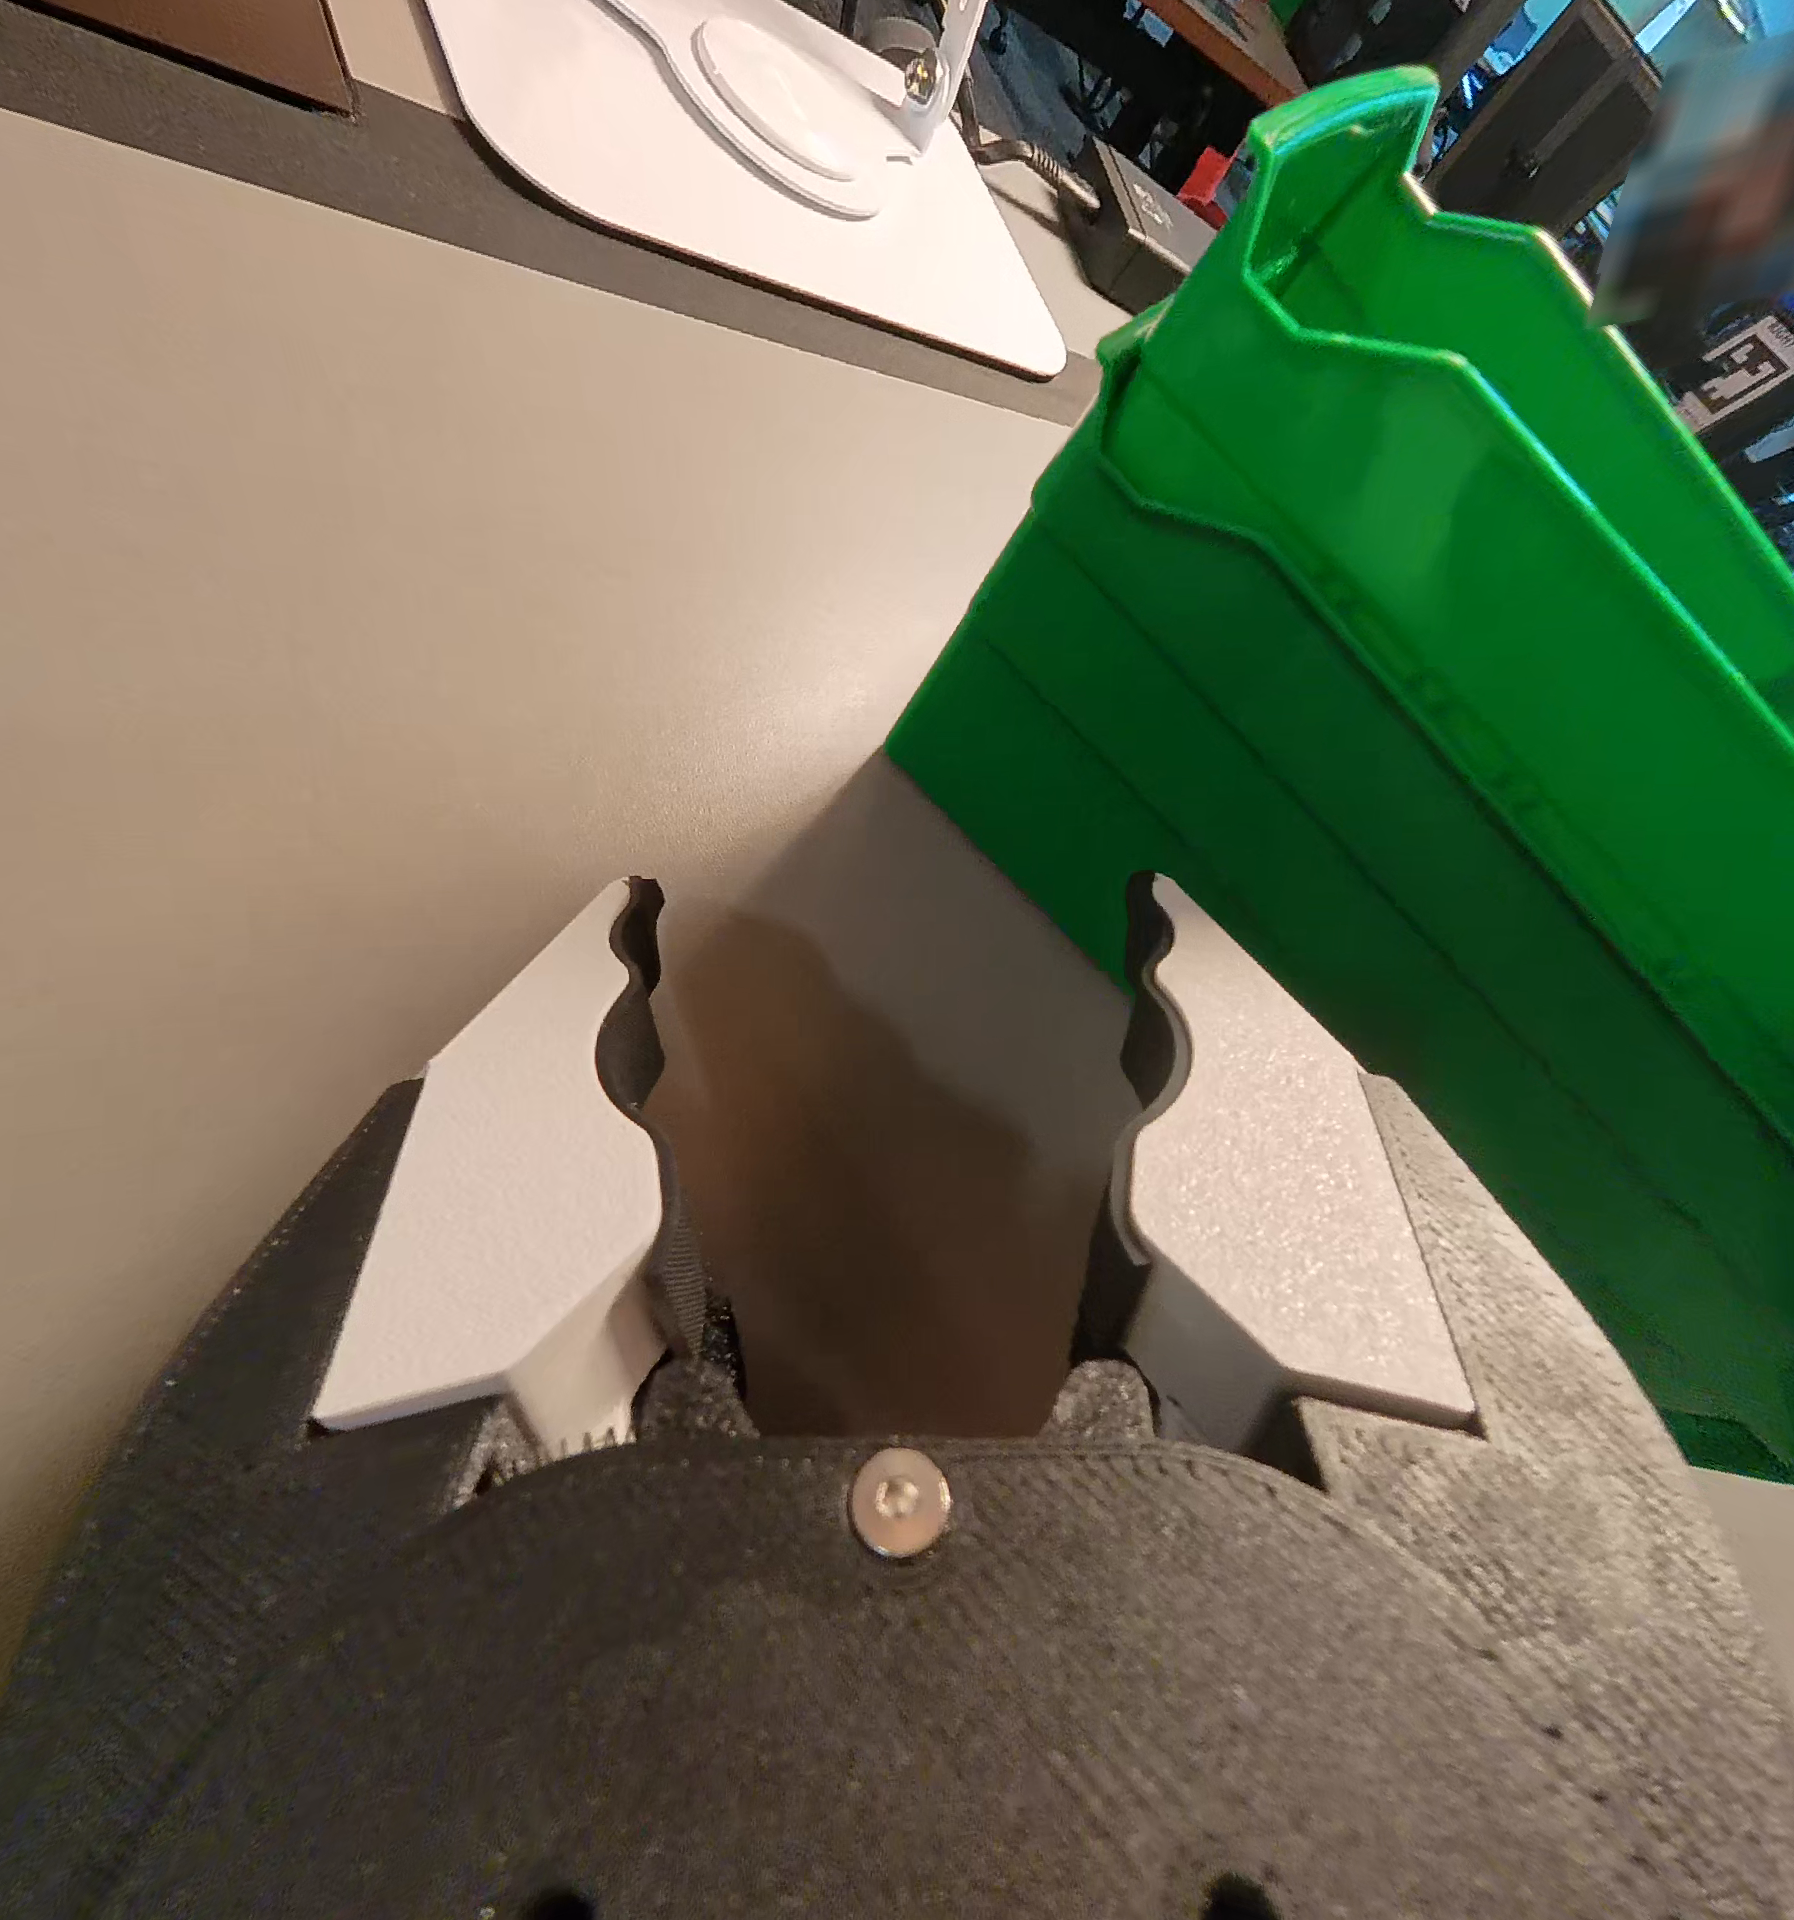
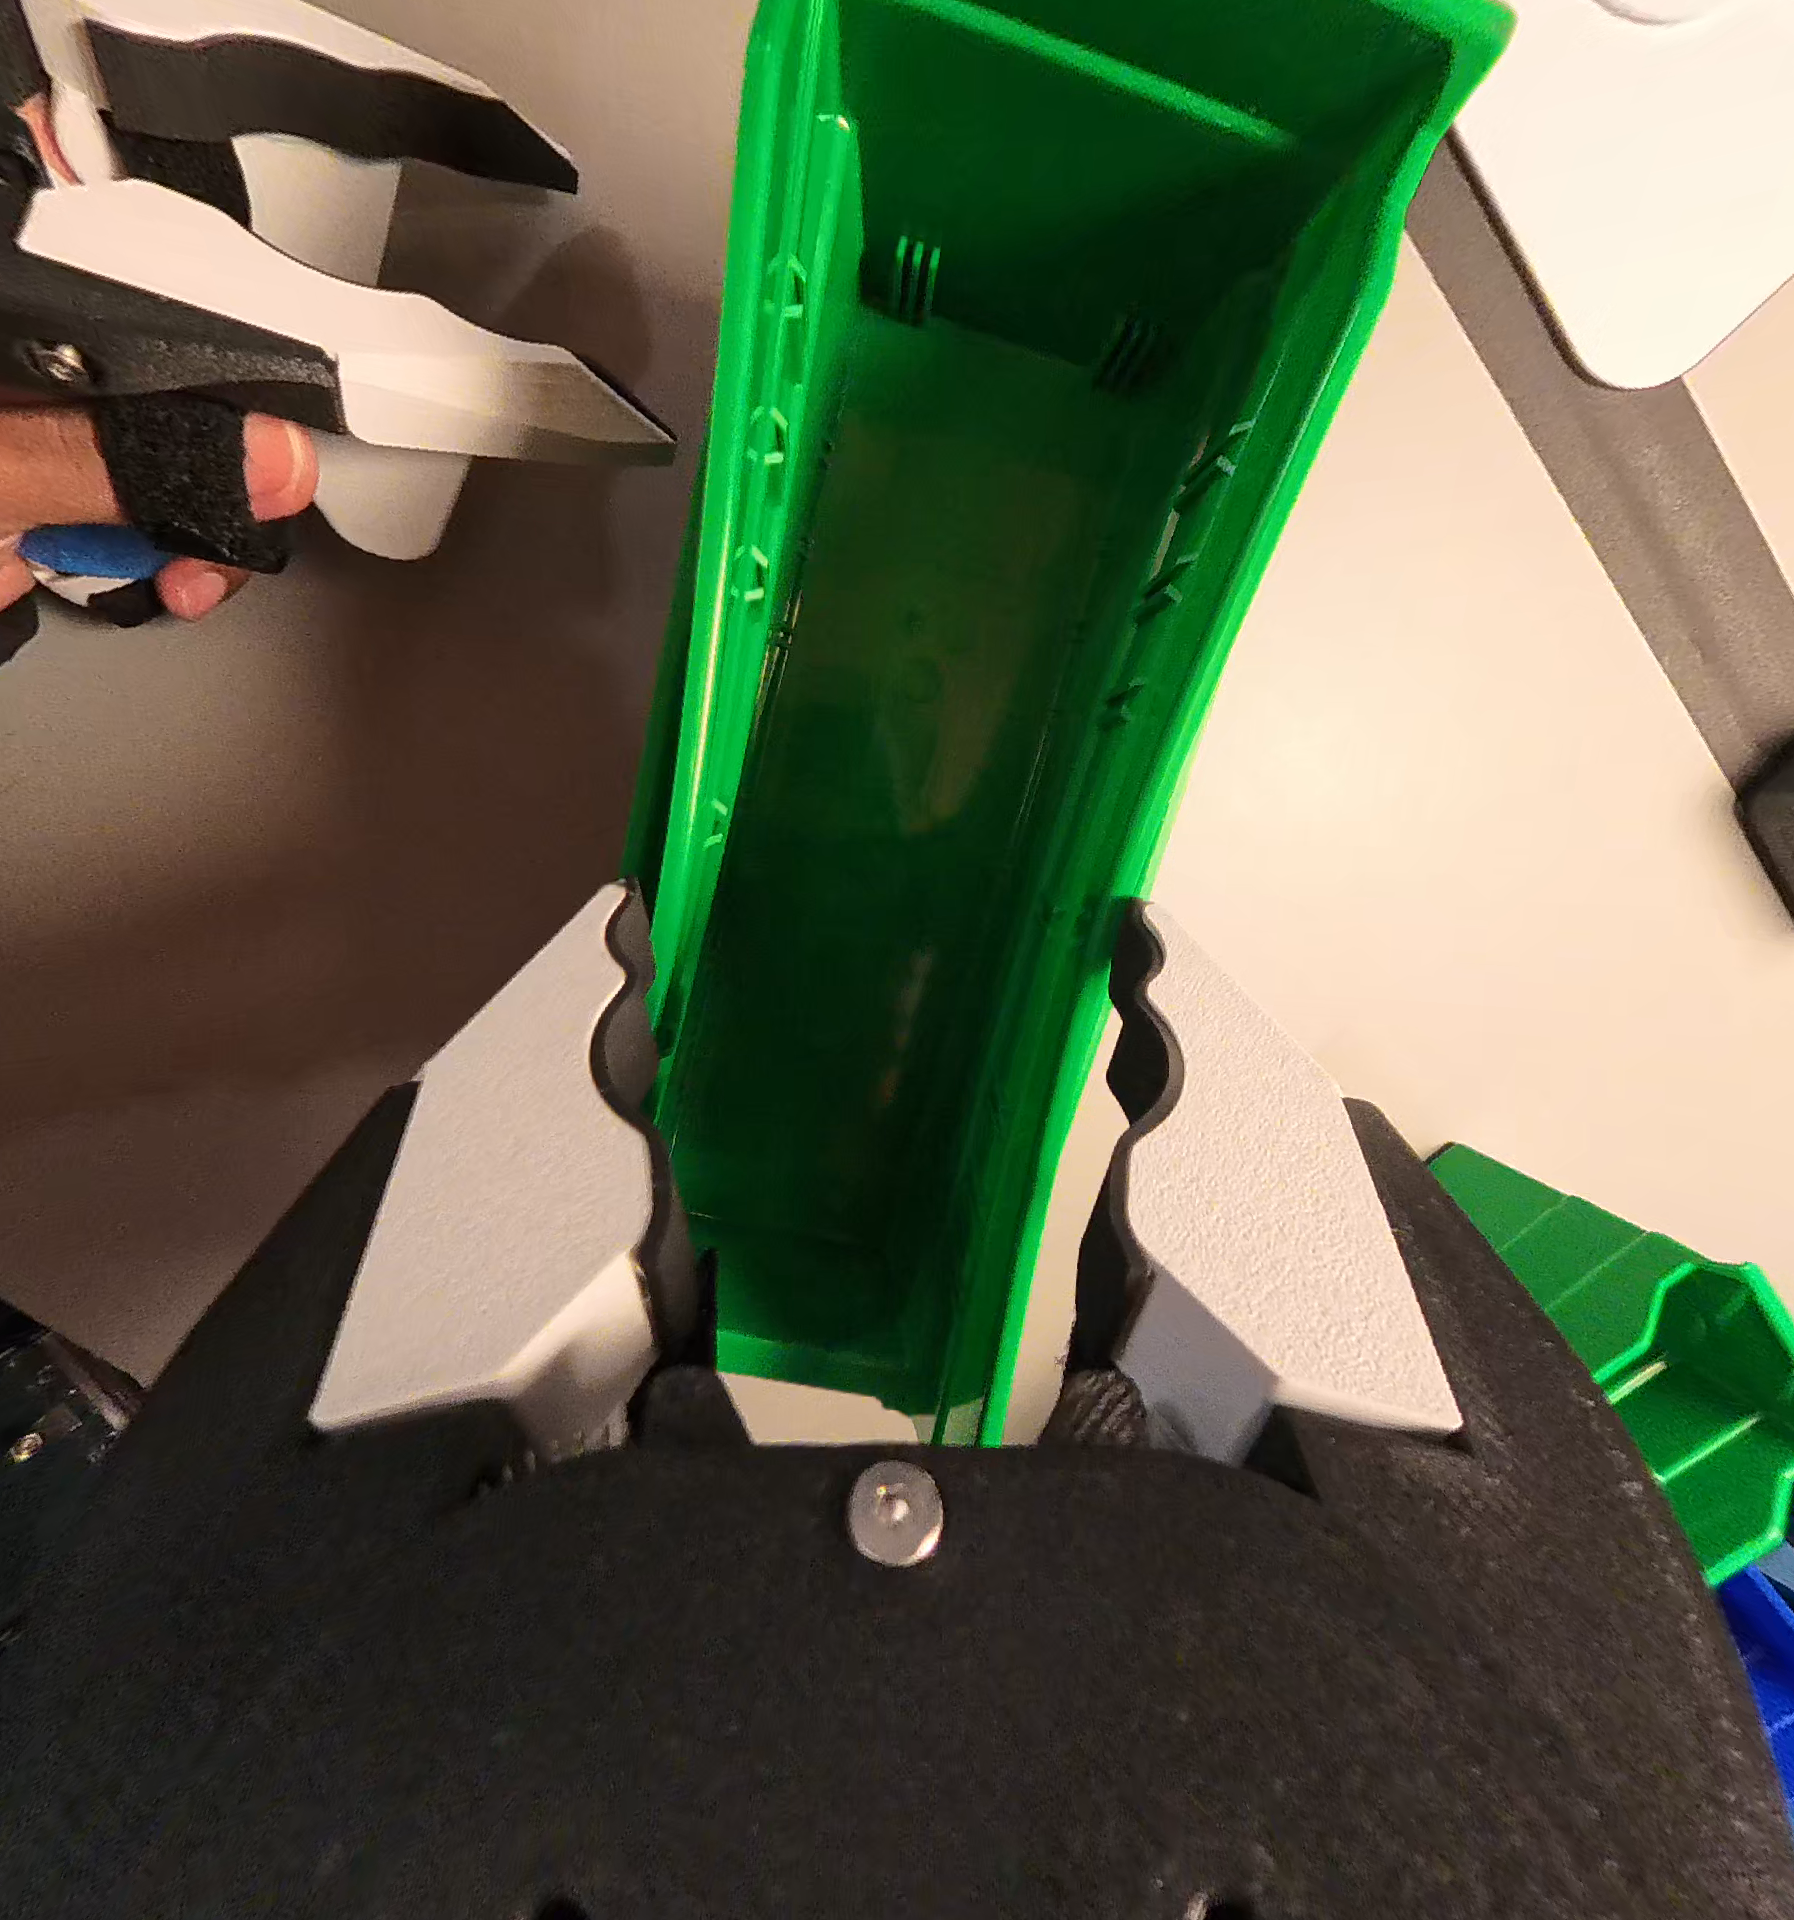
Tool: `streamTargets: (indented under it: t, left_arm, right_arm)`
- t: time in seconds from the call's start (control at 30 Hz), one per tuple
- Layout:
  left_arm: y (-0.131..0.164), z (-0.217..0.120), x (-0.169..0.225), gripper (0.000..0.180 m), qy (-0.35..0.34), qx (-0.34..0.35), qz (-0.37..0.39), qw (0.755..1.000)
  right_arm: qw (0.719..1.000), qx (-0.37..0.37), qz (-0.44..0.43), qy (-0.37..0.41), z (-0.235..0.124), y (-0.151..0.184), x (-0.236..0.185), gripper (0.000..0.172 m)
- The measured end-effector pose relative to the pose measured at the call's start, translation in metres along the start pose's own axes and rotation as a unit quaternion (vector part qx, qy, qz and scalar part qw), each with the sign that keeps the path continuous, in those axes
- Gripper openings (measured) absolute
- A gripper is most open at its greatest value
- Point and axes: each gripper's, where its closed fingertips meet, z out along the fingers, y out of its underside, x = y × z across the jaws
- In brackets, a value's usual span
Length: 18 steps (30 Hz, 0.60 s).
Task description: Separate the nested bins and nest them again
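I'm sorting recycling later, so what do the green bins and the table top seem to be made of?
The green bins look like moulded hard plastic, fairly glossy: uniform colour, thin walls, moulded ribs and soft highlights along the rims. The table looks like a beige matte laminate or painted board, smooth with only a faint sheen; which one is unclear.
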Motion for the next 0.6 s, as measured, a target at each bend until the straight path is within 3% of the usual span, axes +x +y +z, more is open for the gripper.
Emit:
streamTargets:
  t: [0.03, 0.6]
  left_arm:
    - [0.000, 0.000, 0.000, 0.090, 0.000, 0.000, 0.000, 1.000]
    - [0.000, 0.000, -0.001, 0.090, 0.000, 0.001, -0.002, 1.000]
  right_arm:
    - [1.000, -0.001, -0.002, -0.002, -0.002, 0.000, -0.001, 0.090]
    - [0.999, 0.045, -0.015, -0.002, -0.039, -0.014, -0.009, 0.092]
